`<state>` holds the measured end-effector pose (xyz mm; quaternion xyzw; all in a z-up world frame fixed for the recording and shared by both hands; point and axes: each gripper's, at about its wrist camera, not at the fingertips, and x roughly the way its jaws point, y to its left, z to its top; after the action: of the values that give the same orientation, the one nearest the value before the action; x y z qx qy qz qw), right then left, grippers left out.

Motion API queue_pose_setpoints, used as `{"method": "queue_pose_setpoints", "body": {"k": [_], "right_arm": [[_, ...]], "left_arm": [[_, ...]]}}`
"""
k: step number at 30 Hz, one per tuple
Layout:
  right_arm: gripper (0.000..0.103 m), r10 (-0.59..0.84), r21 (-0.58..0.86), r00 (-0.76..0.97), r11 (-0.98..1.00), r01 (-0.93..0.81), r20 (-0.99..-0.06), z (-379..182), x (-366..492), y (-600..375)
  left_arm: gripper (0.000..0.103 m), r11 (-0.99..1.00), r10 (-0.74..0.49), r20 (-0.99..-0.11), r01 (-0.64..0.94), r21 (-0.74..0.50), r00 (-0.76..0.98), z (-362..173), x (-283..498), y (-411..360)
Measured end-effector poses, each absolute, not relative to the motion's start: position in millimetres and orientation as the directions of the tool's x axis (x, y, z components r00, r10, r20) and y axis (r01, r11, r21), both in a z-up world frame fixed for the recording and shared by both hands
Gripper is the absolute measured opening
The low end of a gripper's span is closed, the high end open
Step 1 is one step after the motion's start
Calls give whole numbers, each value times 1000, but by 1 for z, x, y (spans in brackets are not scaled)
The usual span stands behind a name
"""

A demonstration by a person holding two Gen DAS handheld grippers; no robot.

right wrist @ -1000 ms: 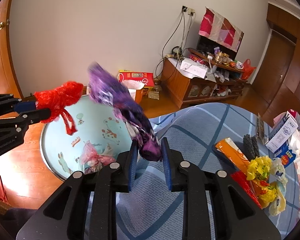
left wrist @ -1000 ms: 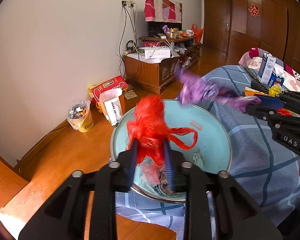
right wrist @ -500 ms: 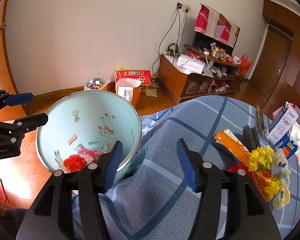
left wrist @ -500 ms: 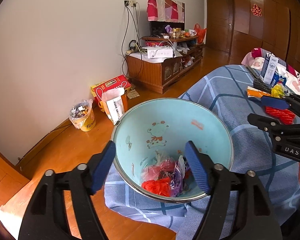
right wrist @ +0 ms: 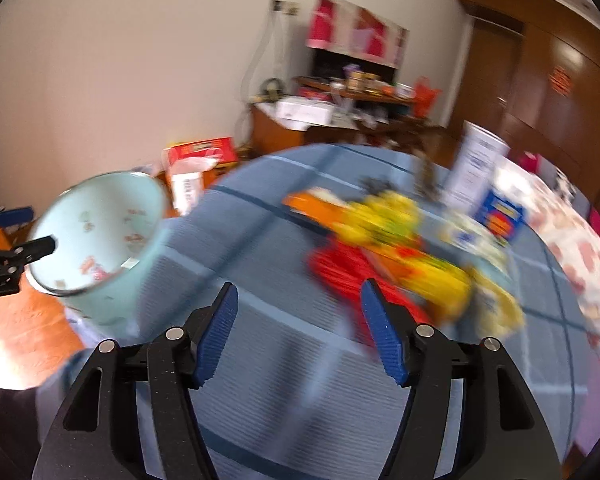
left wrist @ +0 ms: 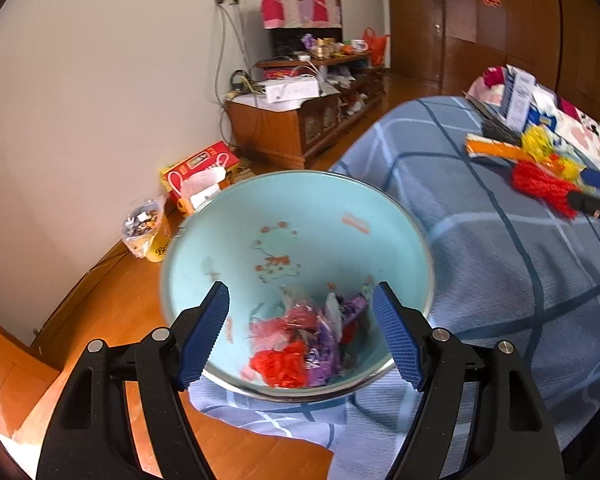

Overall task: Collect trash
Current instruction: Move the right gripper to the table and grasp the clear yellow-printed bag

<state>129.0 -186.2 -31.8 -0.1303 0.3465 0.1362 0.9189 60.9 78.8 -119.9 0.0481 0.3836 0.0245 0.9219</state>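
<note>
A light blue basin (left wrist: 300, 216) sits at the edge of the blue checked bedspread (left wrist: 500, 280) and holds red, pink and purple wrappers (left wrist: 300, 344). My left gripper (left wrist: 300, 336) is open and empty just above its near rim. My right gripper (right wrist: 298, 332) is open and empty over the bedspread, near a red wrapper (right wrist: 340, 268) and yellow wrappers (right wrist: 384, 220), all blurred. The basin shows at the left in the right wrist view (right wrist: 100, 232). The red wrapper (left wrist: 540, 188), yellow wrapper (left wrist: 540, 144) and orange packet (left wrist: 496, 148) lie on the bed at the right.
A white and blue carton (left wrist: 520, 96) stands at the far side of the bed. On the wooden floor by the wall are a red box (left wrist: 200, 164), a white bag (left wrist: 204, 188) and a small full bin (left wrist: 144, 228). A cluttered wooden cabinet (left wrist: 300, 120) stands behind.
Both grippers opened and dropped the red and purple wrappers into the basin. The right gripper has since swung right toward the wrappers on the bed; the left moved closer over the basin.
</note>
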Motion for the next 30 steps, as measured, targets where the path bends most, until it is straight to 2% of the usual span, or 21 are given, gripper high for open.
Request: {"method": "queue_pose_setpoints", "body": {"k": [7, 11, 22, 24, 25, 27, 30], "right_arm": [[66, -9, -137, 748, 984, -110, -664, -29, 147, -271], [67, -41, -103, 736, 994, -39, -676, -30, 163, -300], [69, -64, -98, 697, 995, -9, -714, -39, 194, -320], [57, -52, -94, 675, 995, -26, -736, -44, 198, -320], [36, -41, -87, 664, 996, -36, -746, -45, 199, -319], [34, -33, -93, 653, 994, -58, -757, -47, 197, -316], [25, -28, -106, 655, 991, -80, -755, -45, 192, -314]], "left_arm": [[73, 993, 76, -696, 8, 117, 714, -122, 78, 53], [73, 994, 66, -693, 16, 112, 718, -121, 90, 39], [73, 994, 42, -695, 42, 104, 718, -122, 106, 16], [73, 994, 36, -692, 47, 101, 721, -121, 108, 13], [73, 994, 32, -691, 51, 100, 722, -119, 109, 10], [73, 993, 25, -687, 59, 98, 726, -116, 110, 6], [73, 993, 5, -680, 79, 93, 733, -111, 112, -5]]}}
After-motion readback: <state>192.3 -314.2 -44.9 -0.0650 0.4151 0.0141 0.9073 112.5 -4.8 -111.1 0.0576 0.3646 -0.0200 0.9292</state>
